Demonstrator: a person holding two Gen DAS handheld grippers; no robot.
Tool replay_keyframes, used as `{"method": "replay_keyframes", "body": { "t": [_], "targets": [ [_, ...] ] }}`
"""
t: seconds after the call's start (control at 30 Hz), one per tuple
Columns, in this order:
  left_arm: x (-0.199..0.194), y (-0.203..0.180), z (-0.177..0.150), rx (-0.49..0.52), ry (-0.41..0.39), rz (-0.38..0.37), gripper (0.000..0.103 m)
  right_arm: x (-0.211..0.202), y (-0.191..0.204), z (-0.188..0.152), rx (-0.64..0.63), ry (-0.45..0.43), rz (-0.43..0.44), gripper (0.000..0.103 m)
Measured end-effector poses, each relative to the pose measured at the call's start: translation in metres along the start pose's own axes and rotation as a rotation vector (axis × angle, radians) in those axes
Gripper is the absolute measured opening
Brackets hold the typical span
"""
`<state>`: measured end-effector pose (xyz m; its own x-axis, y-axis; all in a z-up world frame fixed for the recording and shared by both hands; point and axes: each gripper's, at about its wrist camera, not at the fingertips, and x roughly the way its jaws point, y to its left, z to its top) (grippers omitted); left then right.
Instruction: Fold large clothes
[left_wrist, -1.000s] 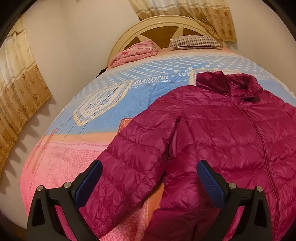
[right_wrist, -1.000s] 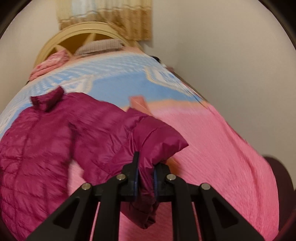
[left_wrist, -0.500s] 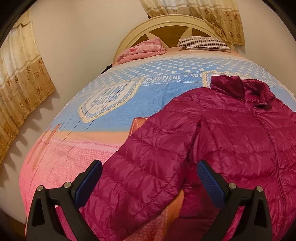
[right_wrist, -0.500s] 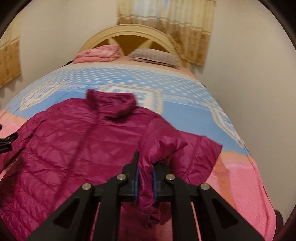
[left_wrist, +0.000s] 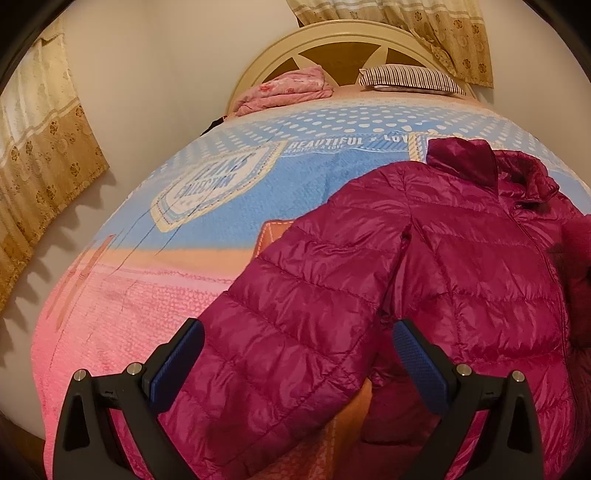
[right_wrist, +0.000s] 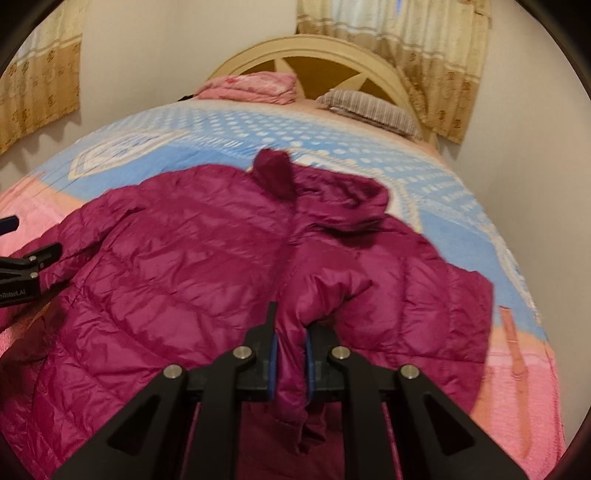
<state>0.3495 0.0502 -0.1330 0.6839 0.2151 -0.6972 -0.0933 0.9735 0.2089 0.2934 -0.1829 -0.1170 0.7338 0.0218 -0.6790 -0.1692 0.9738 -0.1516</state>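
A: Where's the magenta puffer jacket (right_wrist: 192, 266)?
B: Flat on the bed (left_wrist: 155, 295), collar at 12 o'clock toward the headboard.
A: Right claw (right_wrist: 290, 354)?
B: Pads on the jacket's right cuff, jaws easing apart.
A: Left claw (left_wrist: 299, 354)?
B: Jaws wide, straddling the left sleeve (left_wrist: 295, 325), no pinch.

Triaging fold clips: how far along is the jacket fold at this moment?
Early. Done: the magenta puffer jacket lies spread, front up, on the bed. In hand: the right gripper has one sleeve brought over the jacket's front, jaws opening, cuff between them. Left: the left gripper is wide open over the other sleeve, which is unfolded; body unfolded.
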Motion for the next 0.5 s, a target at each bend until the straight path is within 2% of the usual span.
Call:
{"method": "replay_keyframes", "body": {
  "t": [0.03, 0.07, 0.1, 0.3, 0.4, 0.5],
  "targets": [
    [-0.001, 0.000, 0.000, 0.003, -0.001, 0.000, 0.102, 0.000, 0.002, -0.001, 0.004, -0.004, 0.011, 0.027],
    [-0.002, 0.000, 0.000, 0.006, -0.002, 0.002, 0.102, 0.000, 0.005, -0.001, 0.008, -0.007, 0.035, 0.053],
    [-0.003, 0.001, 0.000, 0.007, -0.005, 0.005, 0.102, -0.004, 0.006, -0.003, 0.015, -0.011, 0.077, 0.071],
    [-0.008, 0.011, 0.009, -0.004, -0.015, 0.060, 0.102, -0.058, 0.010, -0.008, 0.002, -0.083, 0.208, 0.073],
    [-0.019, 0.004, 0.014, -0.004, -0.039, 0.047, 0.102, -0.083, 0.000, -0.015, 0.005, -0.128, 0.211, 0.073],
    [-0.032, -0.013, 0.017, 0.020, -0.067, 0.027, 0.102, -0.093, -0.033, -0.024, 0.091, -0.138, 0.196, 0.073]
  ]
}}
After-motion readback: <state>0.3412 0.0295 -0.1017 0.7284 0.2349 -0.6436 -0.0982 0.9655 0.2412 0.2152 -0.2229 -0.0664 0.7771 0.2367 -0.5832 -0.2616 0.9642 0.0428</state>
